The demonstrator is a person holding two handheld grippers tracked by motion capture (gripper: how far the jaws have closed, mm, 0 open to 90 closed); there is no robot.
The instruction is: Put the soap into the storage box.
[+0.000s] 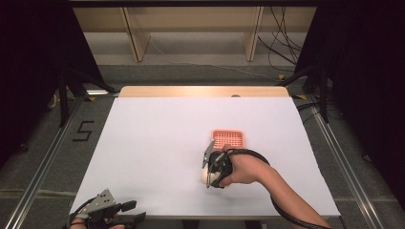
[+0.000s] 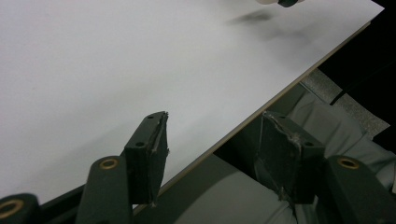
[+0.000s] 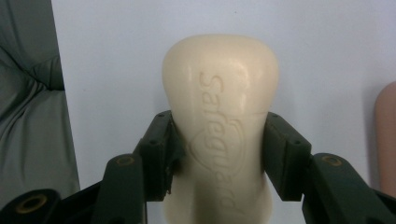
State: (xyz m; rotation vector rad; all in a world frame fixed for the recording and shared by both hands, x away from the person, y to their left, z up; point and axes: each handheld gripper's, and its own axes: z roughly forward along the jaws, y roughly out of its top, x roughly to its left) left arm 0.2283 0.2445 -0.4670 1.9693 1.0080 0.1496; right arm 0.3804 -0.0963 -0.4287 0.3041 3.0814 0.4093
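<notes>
The left hand-held gripper [image 1: 126,212] sits at the near-left corner of the bench [image 1: 157,143], well apart from the pink basket [image 1: 229,139] and off to its near left. Its jaws stand apart with nothing between them, straddling the bench edge in the left gripper view; it takes no part in the step.

The right hand-held gripper [image 1: 208,168] is just on the near side of the basket. Its jaws are closed on the cream soap bar [image 3: 219,126], one pad on each long side at the bar's waist. The bar lies close over the white bench surface; whether it touches cannot be told.

The step in hand appears to be moving the soap bar into the basket. To do it well:

1. Keep the squeeze steady. Soap is smooth and likely to slip if pressure eases.
2. Raise the bar enough to clear the near rim of the basket.
3. Travel directly away from the person toward the basket's middle.
4. Lower until the bar rests inside, then release.
</notes>
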